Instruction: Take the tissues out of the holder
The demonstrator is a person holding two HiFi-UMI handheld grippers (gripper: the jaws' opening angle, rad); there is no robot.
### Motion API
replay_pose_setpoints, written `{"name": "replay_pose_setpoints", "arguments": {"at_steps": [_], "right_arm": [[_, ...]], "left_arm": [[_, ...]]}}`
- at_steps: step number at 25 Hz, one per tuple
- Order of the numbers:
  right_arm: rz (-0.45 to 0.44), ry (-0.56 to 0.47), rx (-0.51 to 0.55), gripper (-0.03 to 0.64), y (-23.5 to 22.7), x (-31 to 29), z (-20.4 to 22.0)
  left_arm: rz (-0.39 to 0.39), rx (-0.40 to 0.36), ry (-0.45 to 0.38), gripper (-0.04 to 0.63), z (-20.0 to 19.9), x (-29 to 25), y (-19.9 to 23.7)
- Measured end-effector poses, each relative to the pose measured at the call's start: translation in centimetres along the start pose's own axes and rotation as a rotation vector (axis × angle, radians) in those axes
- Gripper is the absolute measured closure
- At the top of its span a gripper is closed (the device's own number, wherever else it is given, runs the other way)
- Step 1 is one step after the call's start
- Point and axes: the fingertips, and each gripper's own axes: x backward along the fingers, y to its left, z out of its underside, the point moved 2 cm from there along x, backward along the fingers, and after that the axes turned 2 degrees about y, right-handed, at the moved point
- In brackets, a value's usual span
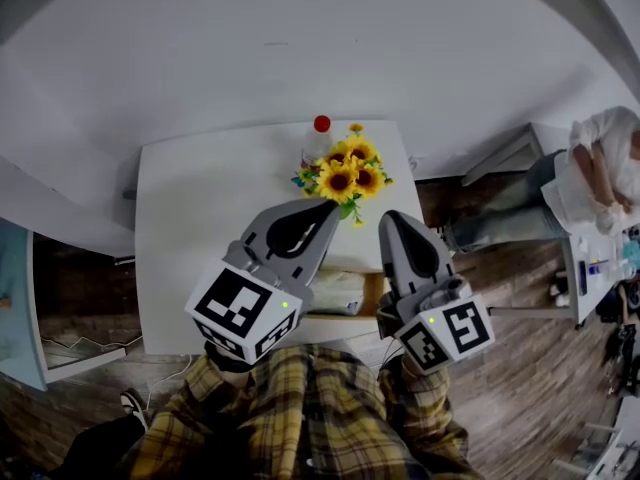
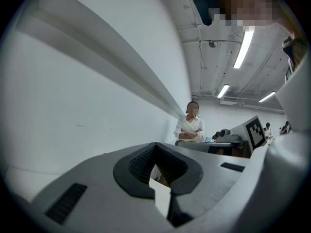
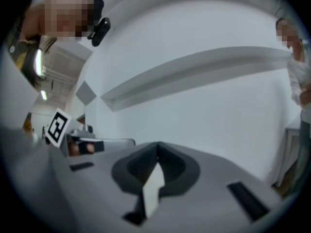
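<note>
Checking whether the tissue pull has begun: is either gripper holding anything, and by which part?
Nothing is held: the left gripper and the right gripper each show jaws shut together with nothing between them.

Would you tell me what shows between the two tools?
In the head view, the wooden holder with white tissues shows between the left tool and right tool, at the near edge of the table; sunflower leaves reach between their tips.

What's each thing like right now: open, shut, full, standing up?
Left gripper: shut, empty.
Right gripper: shut, empty.
Tissues: in the holder, untouched.
Holder: on the table, partly hidden by the grippers.
Sunflowers: upright.
Bottle: upright, red cap on.
</note>
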Motion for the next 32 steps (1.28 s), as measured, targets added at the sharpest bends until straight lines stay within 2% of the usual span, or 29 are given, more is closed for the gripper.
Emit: {"name": "replay_pose_setpoints", "arguments": {"at_steps": [11,19,32], "right_arm": [[-0.033,-0.014,0.010,0.607,-2.8,0.4,-1.9],[-0.084,-0.026,-0.006,0.604,-3.6,1.0,-2.6],[-0.200,0.005,0.026,0.461,-2.1,1.4,-3.8]], "left_arm": [[-0.082,0.005,-0.045,0.581,-1.3,-0.9,-0.1],[-0.099,-0.013,-0.071,0.581,-2.4,-1.2,-0.7],[-0.088,-0.019,-0.080,0.581,-3.0,-1.9,-1.1]]}}
